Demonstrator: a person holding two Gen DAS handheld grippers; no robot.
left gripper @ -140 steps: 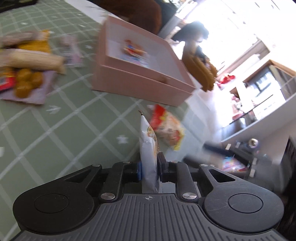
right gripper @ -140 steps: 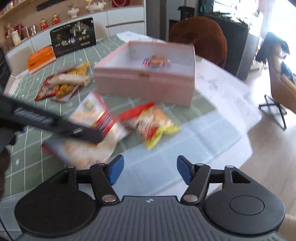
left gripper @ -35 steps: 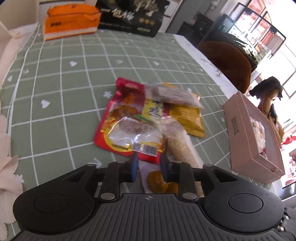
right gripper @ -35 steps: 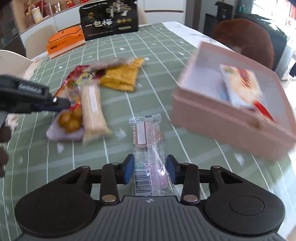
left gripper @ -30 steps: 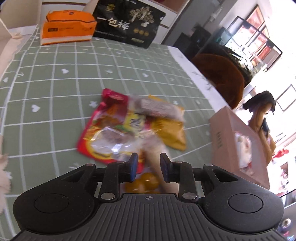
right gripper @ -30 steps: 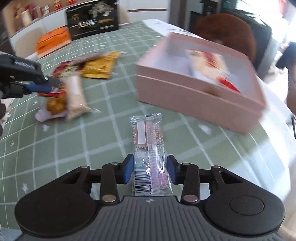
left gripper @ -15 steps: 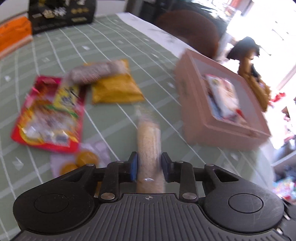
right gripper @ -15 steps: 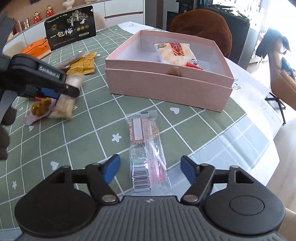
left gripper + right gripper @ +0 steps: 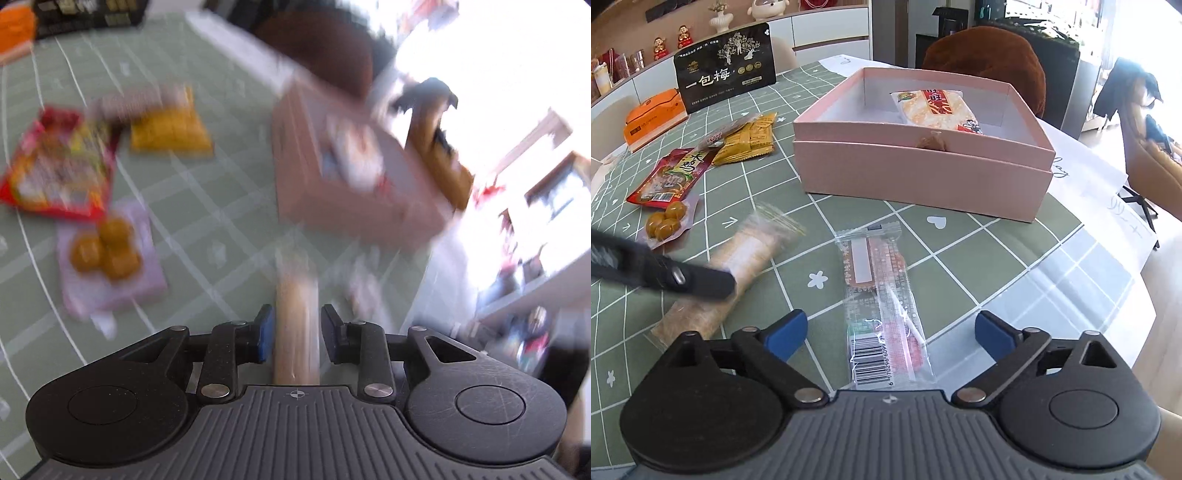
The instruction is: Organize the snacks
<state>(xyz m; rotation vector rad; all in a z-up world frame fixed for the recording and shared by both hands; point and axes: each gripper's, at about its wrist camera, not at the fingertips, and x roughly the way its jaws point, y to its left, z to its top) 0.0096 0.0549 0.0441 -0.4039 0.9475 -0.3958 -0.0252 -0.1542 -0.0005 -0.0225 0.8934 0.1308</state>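
Seven snack packets (image 9: 883, 302), one pink box (image 9: 923, 173), two tools (image 9: 890, 330)

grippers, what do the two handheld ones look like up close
Both match: the left gripper and right gripper have a ribbed dark grey body, black linkage arms with silver pivot pins, round black discs either side, a small crosshair mark, and blue pads. No cables or sleeves show.

Tablecloth (image 9: 960, 266): green, white grid lines, little white hearts and flowers. Box (image 9: 923, 177): pink outside, white inside. Rice cracker bag (image 9: 934, 107): white and red. Long snack bar (image 9: 738, 269): tan, clear wrapper. Gripper pads (image 9: 786, 332): blue. Big bag (image 9: 726, 77): black, white letters.
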